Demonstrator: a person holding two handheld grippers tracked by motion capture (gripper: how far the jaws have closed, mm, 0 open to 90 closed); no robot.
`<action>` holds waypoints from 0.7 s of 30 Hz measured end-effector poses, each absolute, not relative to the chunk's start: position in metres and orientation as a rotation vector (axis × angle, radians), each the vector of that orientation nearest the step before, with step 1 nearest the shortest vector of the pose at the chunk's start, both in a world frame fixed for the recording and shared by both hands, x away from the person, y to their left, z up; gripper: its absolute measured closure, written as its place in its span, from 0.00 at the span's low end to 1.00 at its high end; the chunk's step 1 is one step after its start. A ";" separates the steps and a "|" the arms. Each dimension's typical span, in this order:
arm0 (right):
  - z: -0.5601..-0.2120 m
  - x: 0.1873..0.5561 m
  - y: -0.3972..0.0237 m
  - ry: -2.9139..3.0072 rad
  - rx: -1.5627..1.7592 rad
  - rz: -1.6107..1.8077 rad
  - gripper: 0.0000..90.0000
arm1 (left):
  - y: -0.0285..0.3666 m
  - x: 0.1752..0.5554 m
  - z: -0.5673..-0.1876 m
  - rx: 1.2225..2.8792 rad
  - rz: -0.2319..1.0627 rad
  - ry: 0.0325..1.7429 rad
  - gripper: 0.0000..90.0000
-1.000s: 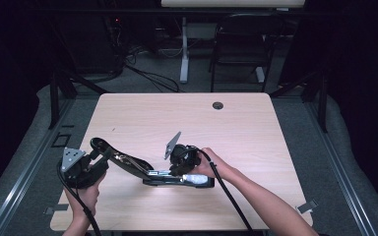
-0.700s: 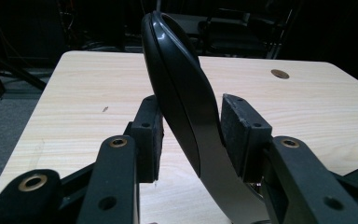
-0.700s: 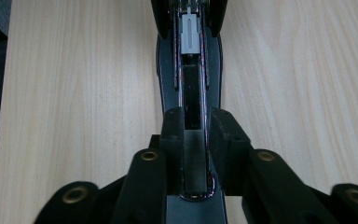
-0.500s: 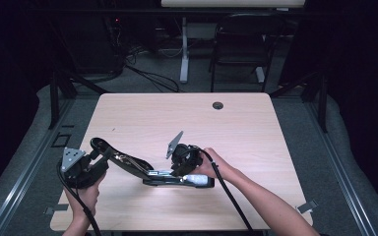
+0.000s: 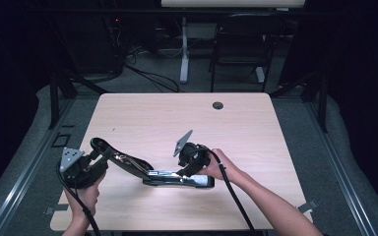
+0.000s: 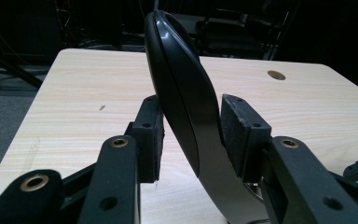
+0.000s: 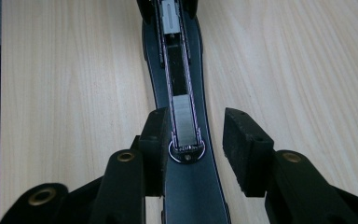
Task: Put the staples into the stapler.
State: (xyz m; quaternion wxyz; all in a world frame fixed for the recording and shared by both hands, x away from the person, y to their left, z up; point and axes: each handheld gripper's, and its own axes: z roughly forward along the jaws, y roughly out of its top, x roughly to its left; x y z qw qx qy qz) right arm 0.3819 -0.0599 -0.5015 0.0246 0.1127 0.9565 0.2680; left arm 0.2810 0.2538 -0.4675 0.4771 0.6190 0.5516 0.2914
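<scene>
We are spreading our right gripper [image 7: 193, 133] off the stapler [image 5: 150, 172] base, while our left gripper [image 6: 191, 135] is clamping its raised lid.

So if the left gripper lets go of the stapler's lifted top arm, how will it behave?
Likely it swings on its hinge rather than flexing: the top arm looks rigid. Its glossy curved shell could slip between the left gripper pads. The stapler base lies flat on the table, so tipping seems unlikely.
</scene>
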 end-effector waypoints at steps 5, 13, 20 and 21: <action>-0.500 0.377 -0.066 2.937 0.389 0.793 0.73 | 0.254 0.281 -0.467 1.514 0.712 1.345 0.67; -0.504 0.370 -0.078 2.937 0.421 0.715 0.88 | 0.255 0.280 -0.468 1.510 0.705 1.338 0.68; -0.518 0.364 -0.087 2.945 0.439 0.644 0.98 | 0.255 0.280 -0.468 1.509 0.702 1.332 0.68; -0.520 0.364 -0.087 2.945 0.447 0.631 0.98 | 0.255 0.280 -0.468 1.509 0.702 1.333 0.68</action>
